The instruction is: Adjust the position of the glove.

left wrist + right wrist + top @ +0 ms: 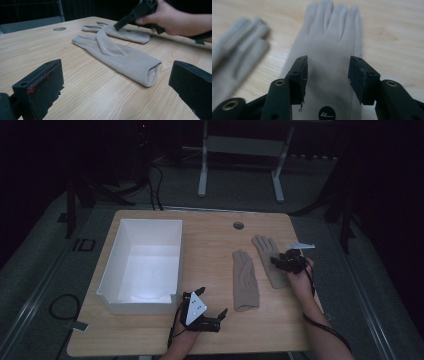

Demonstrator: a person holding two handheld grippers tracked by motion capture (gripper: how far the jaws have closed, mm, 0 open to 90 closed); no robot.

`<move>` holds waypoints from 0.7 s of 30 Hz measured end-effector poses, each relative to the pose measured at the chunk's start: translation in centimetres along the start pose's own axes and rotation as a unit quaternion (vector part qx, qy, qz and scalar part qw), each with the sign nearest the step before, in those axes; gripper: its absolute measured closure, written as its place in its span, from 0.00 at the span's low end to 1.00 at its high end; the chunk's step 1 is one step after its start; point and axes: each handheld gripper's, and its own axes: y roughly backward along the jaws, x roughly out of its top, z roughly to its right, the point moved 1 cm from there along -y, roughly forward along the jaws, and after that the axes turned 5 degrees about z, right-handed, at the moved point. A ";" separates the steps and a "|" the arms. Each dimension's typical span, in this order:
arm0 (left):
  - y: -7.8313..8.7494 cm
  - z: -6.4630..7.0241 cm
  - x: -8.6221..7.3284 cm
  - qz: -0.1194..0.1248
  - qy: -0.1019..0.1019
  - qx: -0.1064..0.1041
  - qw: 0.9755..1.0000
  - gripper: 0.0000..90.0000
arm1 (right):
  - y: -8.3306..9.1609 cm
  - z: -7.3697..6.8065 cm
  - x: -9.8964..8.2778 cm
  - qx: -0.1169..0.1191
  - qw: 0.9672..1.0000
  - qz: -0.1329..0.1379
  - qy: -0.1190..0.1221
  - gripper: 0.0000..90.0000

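- Glove on the right lies flat on the table, at about 3 o'clock from the table's centre, fingers pointing to 12 o'clock.
- Right gripper hovers over its palm, jaws partly apart with the cloth between them, gripping nothing.
- Second glove lies just beside it, at 9 o'clock.
- Left gripper sits at 6 o'clock, jaws wide and empty.
- White box stands at 9 o'clock.

— Where's the right gripper?
— At the table's right side, jaws parted, pointing away from the person.
— And the left gripper?
— Near the front edge, jaws wide apart, seemingly resting low.
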 end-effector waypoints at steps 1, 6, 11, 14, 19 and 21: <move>0.0 0.0 0.0 0.000 -0.001 0.000 1.000 0.00 | -0.5 -0.1 -0.4 0.000 1.000 -0.010 0.004 0.59; 0.0 0.0 0.0 0.000 -0.002 0.000 1.000 0.00 | -0.6 -0.1 -0.9 -0.003 1.000 0.014 0.004 0.64; 0.0 0.0 0.0 0.000 -0.001 0.000 1.000 0.00 | -0.6 -0.2 -0.8 -0.004 1.000 0.012 0.007 0.80; 0.0 0.0 0.0 0.000 0.000 0.001 1.000 0.00 | -0.5 -0.3 -0.5 -0.008 1.000 0.005 -0.009 0.92; 0.0 0.0 0.0 0.000 0.002 0.001 1.000 0.00 | 0.9 -0.8 0.3 -0.012 0.999 0.026 -0.029 0.92; 0.0 0.0 0.0 0.000 0.002 0.001 1.000 0.00 | 1.8 -0.8 0.8 -0.017 0.999 0.035 -0.036 0.92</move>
